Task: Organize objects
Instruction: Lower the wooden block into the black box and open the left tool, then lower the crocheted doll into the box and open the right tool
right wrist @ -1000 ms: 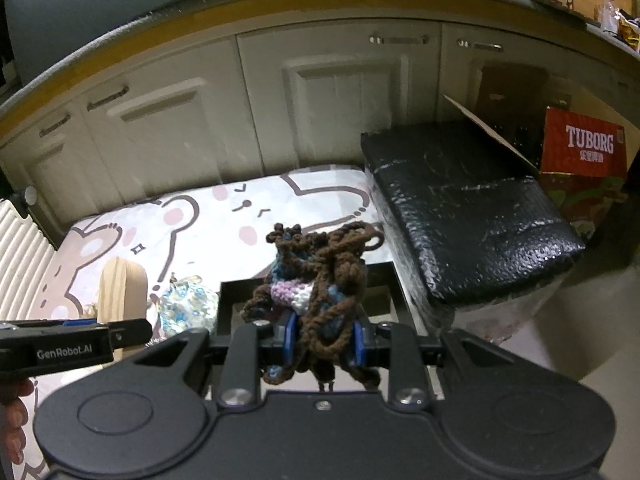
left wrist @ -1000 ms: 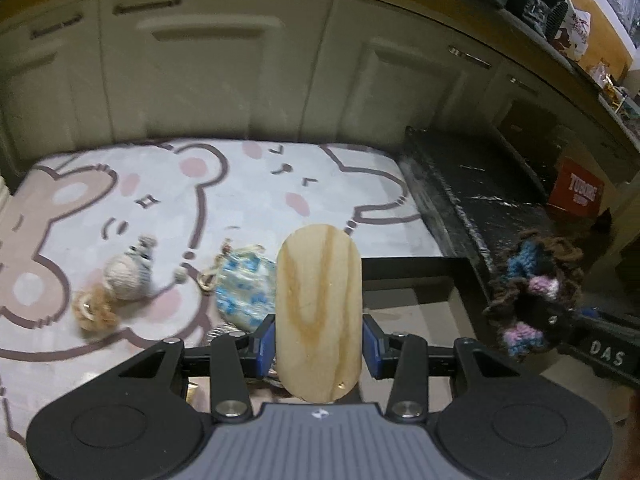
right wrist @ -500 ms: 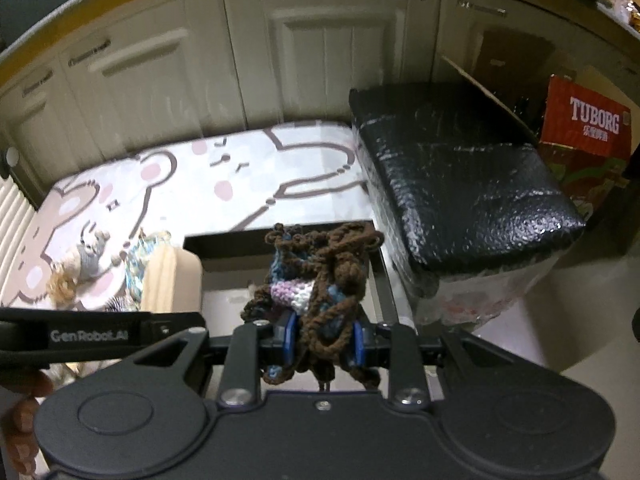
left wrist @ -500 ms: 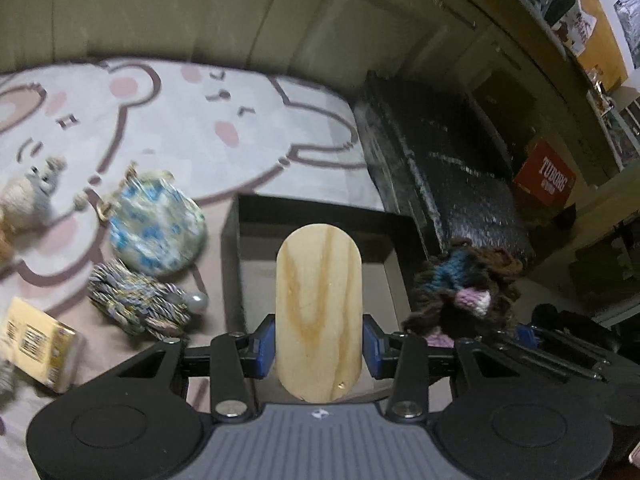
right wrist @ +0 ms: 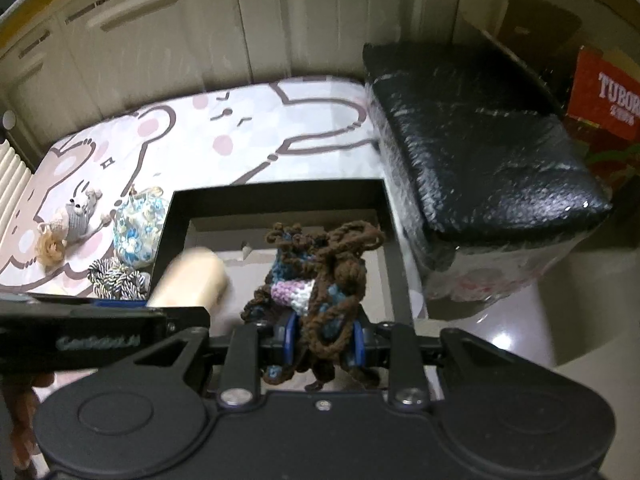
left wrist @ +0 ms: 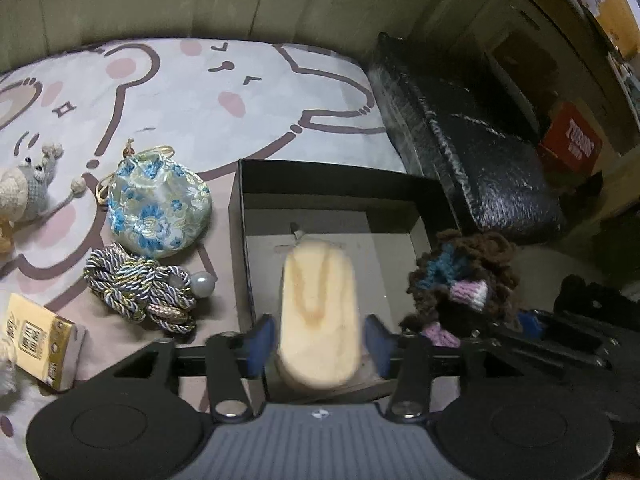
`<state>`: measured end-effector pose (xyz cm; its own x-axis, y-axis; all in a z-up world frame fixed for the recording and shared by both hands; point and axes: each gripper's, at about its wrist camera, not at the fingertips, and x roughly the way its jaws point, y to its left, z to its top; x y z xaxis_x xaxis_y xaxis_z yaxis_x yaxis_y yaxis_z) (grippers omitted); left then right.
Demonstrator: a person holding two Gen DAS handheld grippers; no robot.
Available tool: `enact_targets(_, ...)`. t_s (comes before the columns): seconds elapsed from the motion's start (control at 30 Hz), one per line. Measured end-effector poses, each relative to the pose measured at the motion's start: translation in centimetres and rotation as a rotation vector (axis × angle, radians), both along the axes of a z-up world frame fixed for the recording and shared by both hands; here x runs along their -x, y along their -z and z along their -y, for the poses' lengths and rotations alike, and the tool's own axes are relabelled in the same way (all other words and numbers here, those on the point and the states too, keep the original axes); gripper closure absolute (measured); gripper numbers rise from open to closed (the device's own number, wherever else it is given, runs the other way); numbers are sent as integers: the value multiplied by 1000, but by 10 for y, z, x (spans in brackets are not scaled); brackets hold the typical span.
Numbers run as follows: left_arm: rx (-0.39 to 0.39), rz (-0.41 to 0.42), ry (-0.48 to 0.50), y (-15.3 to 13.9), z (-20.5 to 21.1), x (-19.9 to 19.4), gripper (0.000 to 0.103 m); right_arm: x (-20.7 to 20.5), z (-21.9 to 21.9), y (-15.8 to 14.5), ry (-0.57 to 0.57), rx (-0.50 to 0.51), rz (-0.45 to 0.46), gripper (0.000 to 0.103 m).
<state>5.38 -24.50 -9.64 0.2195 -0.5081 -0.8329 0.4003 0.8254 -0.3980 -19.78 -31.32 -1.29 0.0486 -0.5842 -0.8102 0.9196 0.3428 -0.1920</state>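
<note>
Left hand-held gripper hangs over the black box, nose angled down into it. Its jaws are opening: gaps show between each blue pad and the pale wooden oval piece between them, and the piece is blurred — it looks let go, dropping into the box. Releasing above the grey box floor makes sense; the piece has only a short fall and the walls will catch it.

Right hand-held gripper is pinched tight on a crocheted yarn bundle — brown with blue, lilac and white patches. The bundle stands up out of the jaws, over the right part of the same box. Probably held back there so that the wood lands first and the two loads do not collide.

Box sits on a bear-print mat, its right side close to a black plastic-wrapped block.

Not yet sorted, on the mat left of the box:
- blue floral pouch, just beside the box wall
- twisted cord with a bead, in front of the pouch
- small knitted mouse toy, further left
- yellow packet, near the mat's front edge

Judgement: task early to midway; two items going in, four waiting.
</note>
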Motion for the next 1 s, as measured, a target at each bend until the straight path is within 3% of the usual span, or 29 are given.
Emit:
enact_targets(0.1, -7, 37, 11, -6, -3, 2, 39, -2, 5, 10, 12, -28, -25, 75)
enact_targets(0.47, -13, 43, -19, -8, -22, -12, 39, -18, 18, 43, 8, -104, -117, 75)
enact_targets(0.6, -31, 42, -17, -5, -30, -15, 39, -28, 22, 60, -13, -114, -196, 75)
enact_targets(1.0, -69, 35, -22, 5, -49, -28, 39, -68, 22, 71, -151, -87, -200, 74)
